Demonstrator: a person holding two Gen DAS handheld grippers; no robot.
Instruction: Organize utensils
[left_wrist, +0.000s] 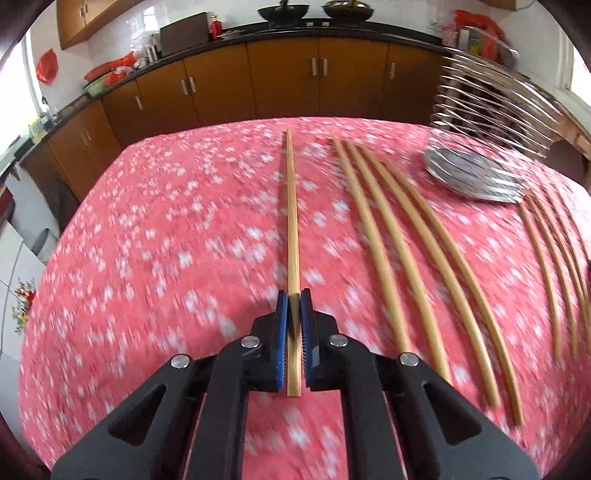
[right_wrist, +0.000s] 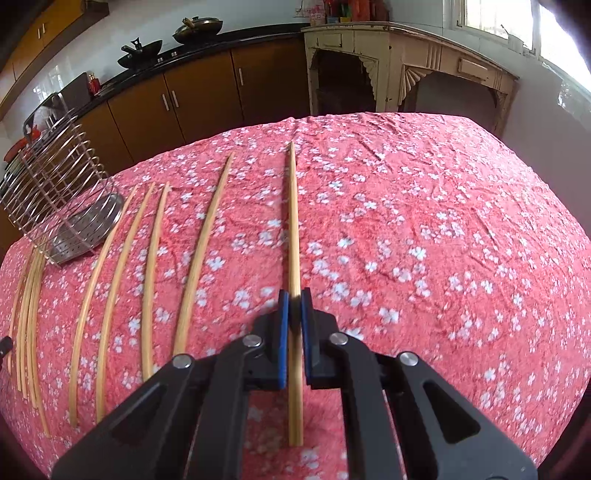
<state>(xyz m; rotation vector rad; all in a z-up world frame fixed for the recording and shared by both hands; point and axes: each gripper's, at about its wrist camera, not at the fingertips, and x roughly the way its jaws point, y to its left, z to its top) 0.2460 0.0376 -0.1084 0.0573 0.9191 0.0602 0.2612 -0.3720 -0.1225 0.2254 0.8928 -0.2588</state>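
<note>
Chopstick (left_wrist: 292, 221) in left gripper (left_wrist: 294, 295), cloth (left_wrist: 147, 240) open leftward to edge.

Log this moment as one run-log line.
left gripper: shut on chopstick | right gripper: shut on chopstick | loose chopsticks: on tablecloth | wire rack: lying on its side

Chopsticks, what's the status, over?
Left claw shut on one bamboo chopstick. Right claw likewise. Wire metal rack unobstructed.
</note>
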